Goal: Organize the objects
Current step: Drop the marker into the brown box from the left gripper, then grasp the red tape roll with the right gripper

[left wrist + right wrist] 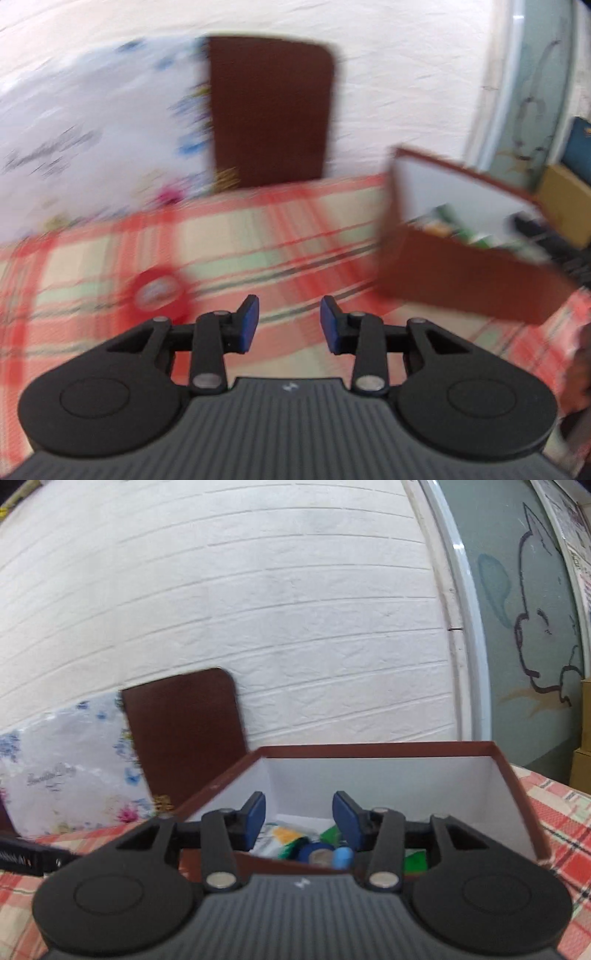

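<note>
The bench [295, 229] is covered by a checked cloth of red, cream and pale green. A white brick-patterned wall [258, 609] is seen behind it, and a pale framed panel with a dark line drawing [535, 627] is seen to the right of that wall. A dark brown board with rounded corners [269, 110] is propped upright against the wall, and a flowered white package [92, 140] is leaned just to the left of the board. Cardboard cartons [565, 206] are seen beyond the box, at the right edge of the left wrist view.

A brown box with a white interior [388, 782] is set on the bench, to the right of the board. Small things are held in it: a blue tape roll [319, 853], a light blue cap [343, 856] touching the roll, and green and white packets [284, 838] beside them. A red tape roll [159, 291] is laid flat on the cloth, well to the left of the box; it is blurred in the left wrist view.

The left hand-held gripper [289, 323] is held over the cloth between the red tape roll and the box, its jaws parted wide and nothing between them. The right hand-held gripper [299, 819] is held at the near wall of the box and pointed into it, its jaws likewise spread wide and empty.
</note>
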A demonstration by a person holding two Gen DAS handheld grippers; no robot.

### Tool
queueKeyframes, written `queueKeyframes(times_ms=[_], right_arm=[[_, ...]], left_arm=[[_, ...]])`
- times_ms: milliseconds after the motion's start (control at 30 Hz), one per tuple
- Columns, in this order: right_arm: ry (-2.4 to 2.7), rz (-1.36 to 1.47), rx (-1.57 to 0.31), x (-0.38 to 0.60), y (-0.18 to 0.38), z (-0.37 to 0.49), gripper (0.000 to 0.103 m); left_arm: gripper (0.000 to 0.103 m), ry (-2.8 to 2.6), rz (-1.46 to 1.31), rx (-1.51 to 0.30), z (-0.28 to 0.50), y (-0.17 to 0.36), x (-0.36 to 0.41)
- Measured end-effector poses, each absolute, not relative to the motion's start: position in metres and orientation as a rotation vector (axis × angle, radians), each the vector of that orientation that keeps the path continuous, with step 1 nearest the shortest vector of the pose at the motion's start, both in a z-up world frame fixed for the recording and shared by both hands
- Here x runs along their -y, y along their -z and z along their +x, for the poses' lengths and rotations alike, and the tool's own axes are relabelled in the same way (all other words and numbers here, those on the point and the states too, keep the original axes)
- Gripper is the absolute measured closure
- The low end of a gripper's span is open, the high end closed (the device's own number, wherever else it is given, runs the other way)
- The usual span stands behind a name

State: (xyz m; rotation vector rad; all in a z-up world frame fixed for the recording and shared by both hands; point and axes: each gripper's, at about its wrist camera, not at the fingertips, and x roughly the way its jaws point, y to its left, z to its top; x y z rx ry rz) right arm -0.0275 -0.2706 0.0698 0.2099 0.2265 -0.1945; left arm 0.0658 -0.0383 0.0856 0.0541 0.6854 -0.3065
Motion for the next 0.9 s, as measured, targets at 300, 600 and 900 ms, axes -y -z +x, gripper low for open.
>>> queueKeyframes(times_ms=[300,600,900], right_arm=[[-0.073,0.107,-0.351,0.153,-0.071,-0.023,0.052],[-0.208,0.063,-0.534,0.085,-0.034,0.042,0.045],[-0.253,-0.138,-0.570,0.029,-0.012,0.119,0.012]], left_arm=[[0.065,-0.190,-0.183,-0.736,0.073,-0.075,-0.170],[0.055,-0.031,-0.126,-0.703,0.049,-0.014,-0.140],[0.047,-0.045,-0.034,-0.560,0.035,0.001,-0.128]])
